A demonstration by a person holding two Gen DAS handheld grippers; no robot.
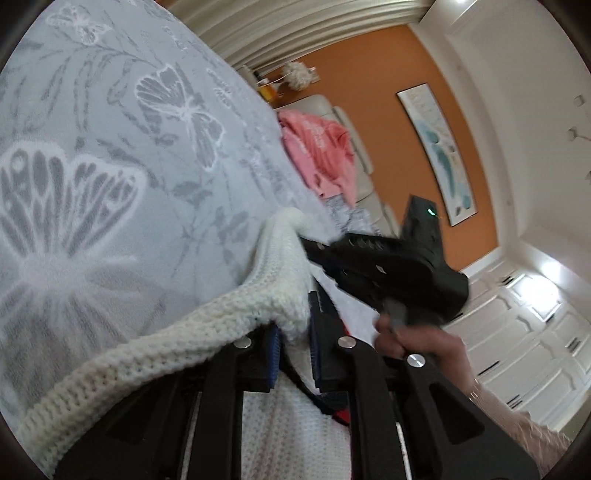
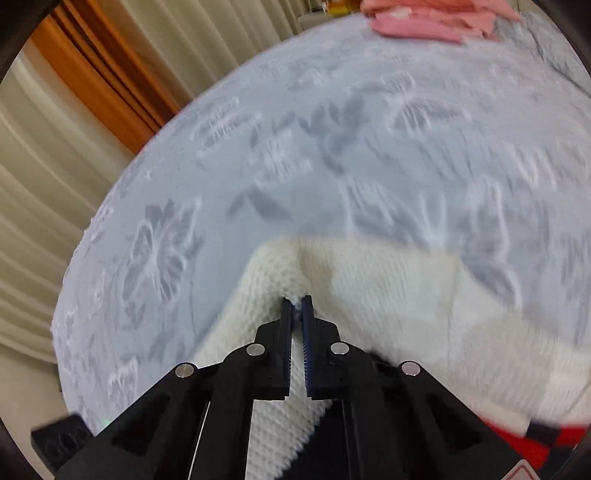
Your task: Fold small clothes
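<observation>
We see a cream knit garment [image 2: 369, 295] lying on a bed covered by a pale grey bedspread [image 2: 332, 147] with a butterfly pattern. Our left hand-held gripper [image 1: 293, 345] has its blue pads nearly together, pinching the ribbed edge of the knit, which bunches up between them. Our right hand-held gripper [image 2: 296, 306] is likewise closed almost fully, with a small fold of the same knit caught at its tips. In the left wrist view that right hand-held gripper shows as a black body gripped by a hand [image 1: 417, 339], tips at a raised corner of the knit. A bit of red and black [image 2: 532, 439] shows at the knit's lower right edge; we cannot tell what it is. Pink clothes [image 2: 424, 22] lie well apart at the far end of the bed. Cream curtains [image 2: 55, 184] hang beside the bed. The right view is blurred.
</observation>
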